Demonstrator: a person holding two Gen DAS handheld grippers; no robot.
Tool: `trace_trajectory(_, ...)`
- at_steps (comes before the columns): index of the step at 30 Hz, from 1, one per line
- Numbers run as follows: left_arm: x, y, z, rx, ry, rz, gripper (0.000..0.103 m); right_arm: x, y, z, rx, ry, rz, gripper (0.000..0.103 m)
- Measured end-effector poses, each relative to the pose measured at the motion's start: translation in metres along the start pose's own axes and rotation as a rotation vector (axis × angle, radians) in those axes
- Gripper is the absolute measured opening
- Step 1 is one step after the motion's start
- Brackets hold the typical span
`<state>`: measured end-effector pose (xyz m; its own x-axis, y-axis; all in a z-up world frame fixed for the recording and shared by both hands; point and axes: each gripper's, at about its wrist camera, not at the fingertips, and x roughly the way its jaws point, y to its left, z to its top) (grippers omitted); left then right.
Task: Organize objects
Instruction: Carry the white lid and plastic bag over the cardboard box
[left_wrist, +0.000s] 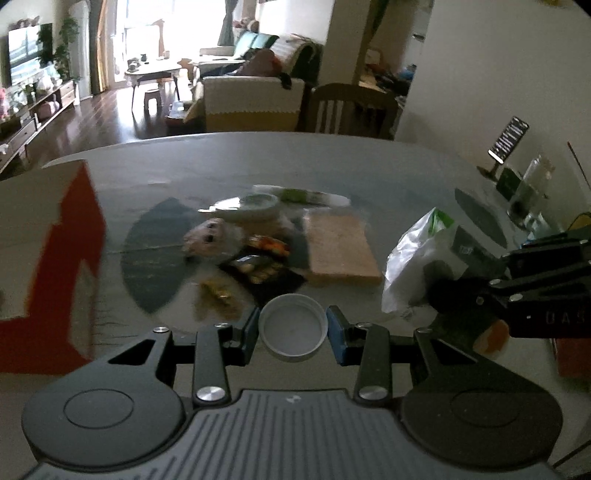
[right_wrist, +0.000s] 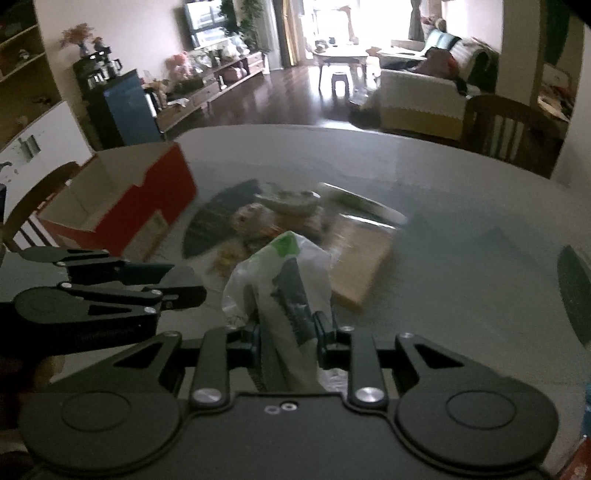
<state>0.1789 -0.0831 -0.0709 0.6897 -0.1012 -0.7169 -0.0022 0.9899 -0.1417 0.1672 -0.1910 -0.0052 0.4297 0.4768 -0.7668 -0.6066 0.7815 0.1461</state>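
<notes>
— Where do the grippers stand?
— The left gripper (left_wrist: 293, 334) has its blue pads closed against a white lid (left_wrist: 293, 328), held just above the near table (left_wrist: 332, 158) edge. The right gripper (right_wrist: 288, 338) pinches a white-and-green plastic bag (right_wrist: 280, 273) (crumpled, rising between the fingers).
— And open room?
— The far half of the table is bare; the red box (right_wrist: 147, 195) sits at the left edge, clutter mid-table around a tan slab (left_wrist: 340, 247).

The right gripper (left_wrist: 546, 295) bears partly legible letters "DAS".
</notes>
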Motion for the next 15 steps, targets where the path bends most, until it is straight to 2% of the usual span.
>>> trace_trajectory(15,-0.061,0.1,0.008,-0.022,-0.054,0.043,0.038,0.022,0.109,0.047,-0.067,-0.032,0.052,0.026)
